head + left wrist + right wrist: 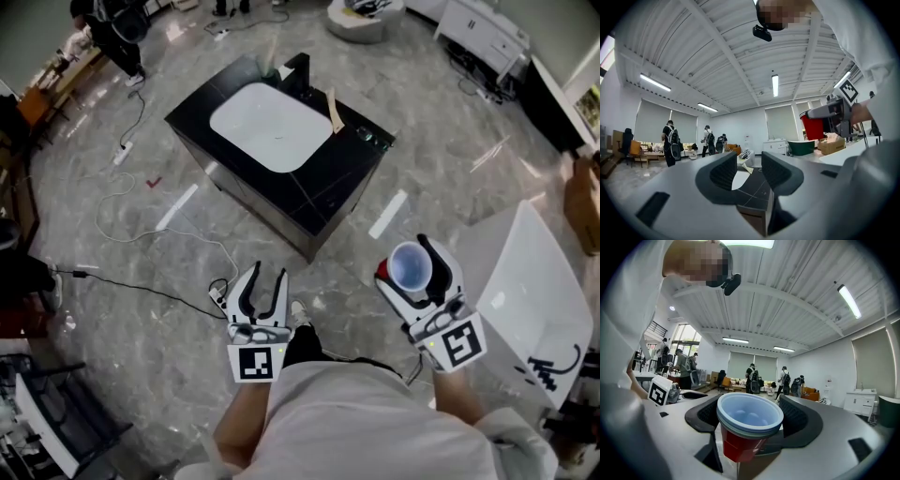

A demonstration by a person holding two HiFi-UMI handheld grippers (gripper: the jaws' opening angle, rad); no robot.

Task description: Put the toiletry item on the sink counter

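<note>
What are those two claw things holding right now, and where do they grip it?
The right gripper holds a red cup upright, its fingers pressing the sides near the rim. The left gripper is empty.

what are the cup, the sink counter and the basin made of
The cup looks like thin plastic: glossy red outside, pale blue inside, rolled rim. The sink counter is black with a sheen and faint pale lines, probably polished stone or tile. The basin is smooth white, probably ceramic.
</note>
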